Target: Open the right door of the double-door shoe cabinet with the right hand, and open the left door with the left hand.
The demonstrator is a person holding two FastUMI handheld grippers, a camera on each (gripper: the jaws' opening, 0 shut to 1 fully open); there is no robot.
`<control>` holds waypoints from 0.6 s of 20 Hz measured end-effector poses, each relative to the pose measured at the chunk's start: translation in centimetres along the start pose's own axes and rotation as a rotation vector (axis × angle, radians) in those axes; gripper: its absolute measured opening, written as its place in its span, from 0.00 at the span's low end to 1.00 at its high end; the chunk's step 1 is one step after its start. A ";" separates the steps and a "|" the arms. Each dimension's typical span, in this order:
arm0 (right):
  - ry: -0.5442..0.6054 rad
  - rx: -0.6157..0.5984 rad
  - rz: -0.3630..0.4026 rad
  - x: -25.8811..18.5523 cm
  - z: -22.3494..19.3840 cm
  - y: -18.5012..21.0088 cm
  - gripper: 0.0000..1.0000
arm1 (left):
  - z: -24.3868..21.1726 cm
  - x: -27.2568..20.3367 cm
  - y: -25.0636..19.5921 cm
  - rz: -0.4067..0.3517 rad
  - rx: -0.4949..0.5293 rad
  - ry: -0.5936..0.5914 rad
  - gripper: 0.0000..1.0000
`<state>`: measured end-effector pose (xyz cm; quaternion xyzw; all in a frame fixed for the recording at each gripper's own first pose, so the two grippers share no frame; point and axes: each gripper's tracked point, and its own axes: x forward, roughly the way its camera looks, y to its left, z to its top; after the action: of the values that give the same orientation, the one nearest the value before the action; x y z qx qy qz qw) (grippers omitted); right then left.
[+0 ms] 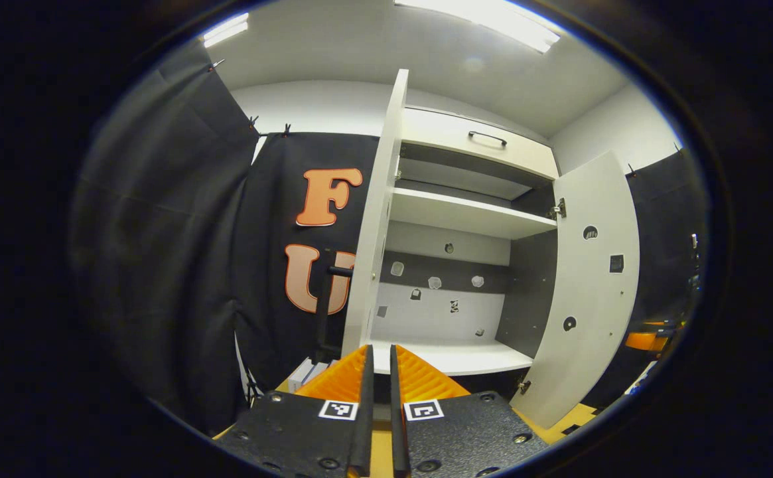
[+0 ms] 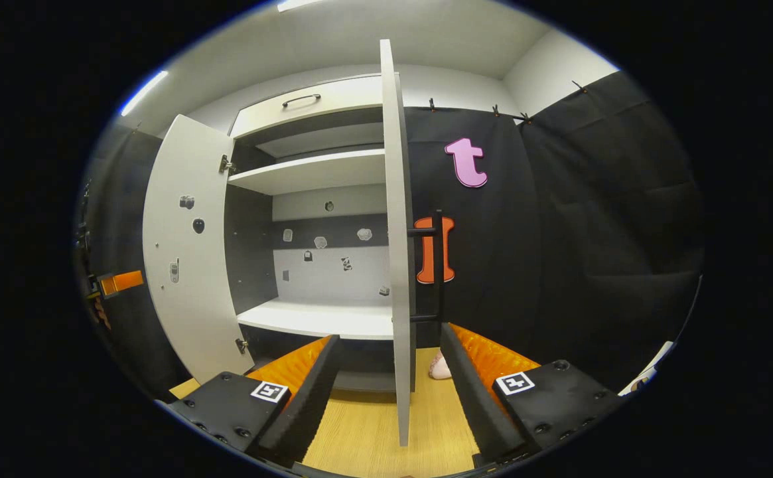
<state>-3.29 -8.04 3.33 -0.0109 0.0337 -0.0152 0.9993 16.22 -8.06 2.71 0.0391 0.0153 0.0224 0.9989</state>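
The white shoe cabinet (image 1: 466, 216) stands with both doors swung out. In the left gripper view the left door (image 1: 376, 219) is seen edge-on, its black bar handle (image 1: 325, 299) on the outer face, and the right door (image 1: 592, 285) hangs wide at the right. My left gripper (image 1: 381, 348) is shut with nothing in it, just before the left door's lower edge. In the right gripper view the right door (image 2: 394, 219) runs edge-on between the fingers of my open right gripper (image 2: 389, 334), apart from both. Its black handle (image 2: 436, 265) lies just right of it. The left door (image 2: 187, 252) is at the left.
Inside the cabinet are two white shelves (image 2: 313, 171) and a grey back wall with small stickers. Above them sits a drawer (image 1: 486, 141) with a black handle. The floor (image 2: 359, 425) is light wood. A small pale object (image 2: 436, 368) lies on it behind the right door.
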 end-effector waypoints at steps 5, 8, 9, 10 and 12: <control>-0.002 -0.006 -0.008 -0.2 0.1 -0.5 0.98 | -0.7 0.9 -0.1 0.031 0.014 0.026 0.92; 0.004 -0.010 -0.005 0.0 -0.1 -0.5 0.98 | -1.2 0.8 0.5 0.056 0.002 0.042 0.95; 0.004 -0.012 -0.006 0.0 -0.2 -0.5 0.98 | -1.4 0.9 0.7 0.060 0.006 0.043 0.95; 0.005 -0.014 -0.007 0.1 -0.2 -0.5 0.98 | -1.3 0.9 1.0 0.067 0.018 0.040 0.95; 0.006 -0.013 -0.007 0.3 -0.3 -0.6 0.98 | -1.0 0.8 1.5 0.083 0.055 0.028 0.95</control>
<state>-3.03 -8.62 3.02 -0.0174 0.0368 -0.0184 0.9990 16.97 -6.47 1.77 0.0670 0.0282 0.0637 0.9953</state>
